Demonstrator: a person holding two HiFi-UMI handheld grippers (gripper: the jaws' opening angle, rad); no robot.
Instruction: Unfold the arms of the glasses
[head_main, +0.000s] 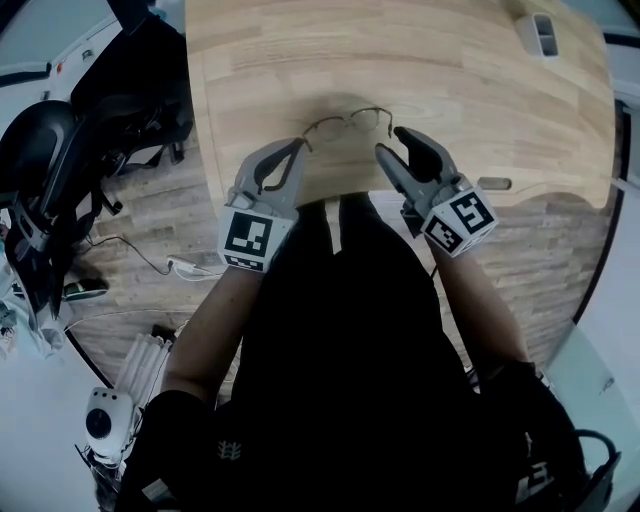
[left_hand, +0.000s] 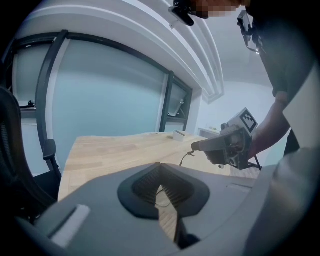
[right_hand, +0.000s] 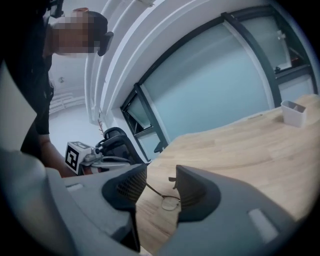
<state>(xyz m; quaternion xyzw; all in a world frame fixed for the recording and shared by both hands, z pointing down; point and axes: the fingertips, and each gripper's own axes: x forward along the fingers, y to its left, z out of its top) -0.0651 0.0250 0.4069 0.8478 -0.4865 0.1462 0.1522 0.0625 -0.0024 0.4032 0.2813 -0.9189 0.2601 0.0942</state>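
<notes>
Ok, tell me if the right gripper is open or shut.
Open. In its own view the right gripper has its pads apart, and the glasses on the table show through the gap.

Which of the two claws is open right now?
The right claw: its jaws stand apart, with the glasses showing between them. The left claw is shut on the glasses.

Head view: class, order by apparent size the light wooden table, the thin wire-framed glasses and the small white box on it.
Largest: light wooden table.
Next: thin wire-framed glasses, wider across.
Smallest: small white box, but it sits farther from the camera, so these two are unsure.
</notes>
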